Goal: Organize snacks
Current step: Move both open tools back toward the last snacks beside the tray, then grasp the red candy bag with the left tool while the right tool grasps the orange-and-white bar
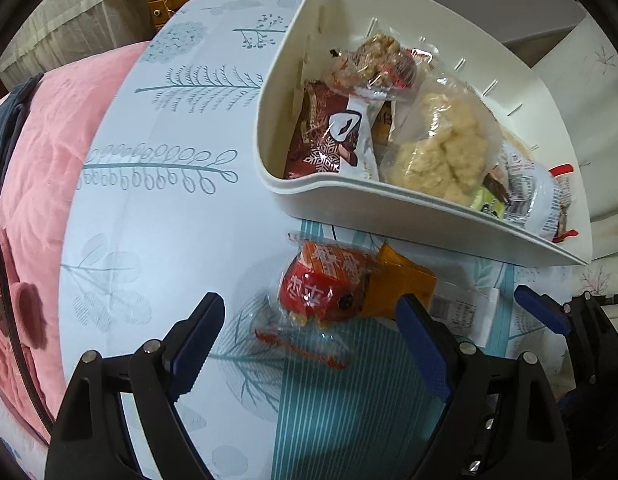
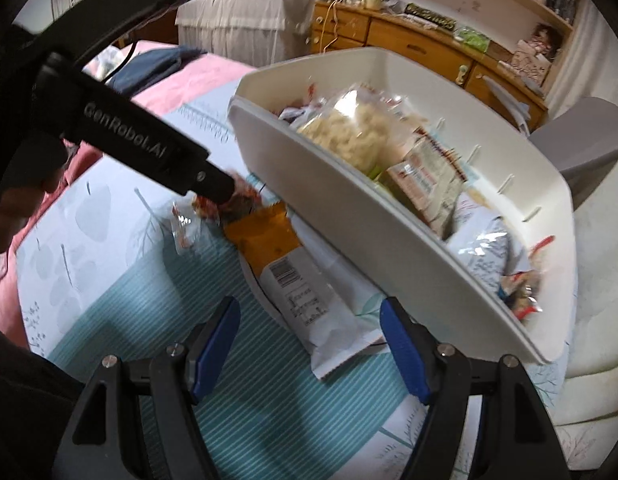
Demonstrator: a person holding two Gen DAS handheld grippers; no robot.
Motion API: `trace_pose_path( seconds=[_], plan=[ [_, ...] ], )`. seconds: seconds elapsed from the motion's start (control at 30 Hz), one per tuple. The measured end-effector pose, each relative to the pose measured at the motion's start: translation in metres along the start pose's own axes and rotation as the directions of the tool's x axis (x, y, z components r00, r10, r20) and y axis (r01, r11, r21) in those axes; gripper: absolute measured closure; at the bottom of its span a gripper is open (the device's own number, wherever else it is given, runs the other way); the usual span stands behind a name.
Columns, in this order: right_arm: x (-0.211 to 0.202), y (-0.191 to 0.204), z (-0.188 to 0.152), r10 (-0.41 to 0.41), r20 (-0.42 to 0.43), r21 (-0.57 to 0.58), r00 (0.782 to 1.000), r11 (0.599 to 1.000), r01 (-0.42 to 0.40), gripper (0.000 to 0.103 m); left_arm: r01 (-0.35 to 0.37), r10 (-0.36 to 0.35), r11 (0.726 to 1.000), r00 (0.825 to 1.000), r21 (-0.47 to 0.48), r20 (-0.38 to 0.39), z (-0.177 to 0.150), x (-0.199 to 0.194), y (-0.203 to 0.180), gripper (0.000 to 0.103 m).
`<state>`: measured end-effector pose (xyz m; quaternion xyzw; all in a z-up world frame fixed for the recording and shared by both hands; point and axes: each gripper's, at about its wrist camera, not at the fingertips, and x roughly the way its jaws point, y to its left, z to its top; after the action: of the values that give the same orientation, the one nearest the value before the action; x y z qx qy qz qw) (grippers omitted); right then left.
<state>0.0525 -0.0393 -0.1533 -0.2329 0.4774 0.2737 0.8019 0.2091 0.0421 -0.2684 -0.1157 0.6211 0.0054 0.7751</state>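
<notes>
your left tool (image 1: 309, 312) stands wide with nothing clamped, and the red snack packet (image 1: 325, 284) lies on the patterned bed cover (image 1: 149, 200) between its blue pads. your right tool (image 2: 309, 320) is partly open and empty, above the orange-and-white packet (image 2: 293, 276) that lies just right of the red one, its far end tucked under the near rim of the white bin (image 2: 389, 252). the bin sits on the far right, filled with snacks, among them a clear bag of pale puffs (image 1: 445, 148).
</notes>
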Motion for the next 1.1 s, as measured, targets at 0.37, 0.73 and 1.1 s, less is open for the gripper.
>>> trace_pose_path(
  seconds=[0.37, 0.73, 1.1],
  plan=[
    [0.031, 0.007, 0.002, 0.005, -0.059, -0.012, 0.998, 1.000, -0.005, 0.039, 0.026, -0.026, 1.000, 0.999, 0.003, -0.037, 0.013, 0.027, 0.003, 0.021],
    [0.036, 0.008, 0.000, 0.000, -0.095, -0.001, 0.995, 1.000, 0.000, 0.055, 0.071, -0.072, 0.997, 0.996, -0.022, -0.044, 0.012, 0.041, 0.008, 0.047],
    [0.030, 0.002, -0.004, 0.046, -0.154, 0.051, 0.987, 0.998, -0.039, 0.065, 0.065, -0.068, 0.995, 0.997, -0.076, -0.036, -0.004, 0.032, 0.017, 0.053]
  ],
)
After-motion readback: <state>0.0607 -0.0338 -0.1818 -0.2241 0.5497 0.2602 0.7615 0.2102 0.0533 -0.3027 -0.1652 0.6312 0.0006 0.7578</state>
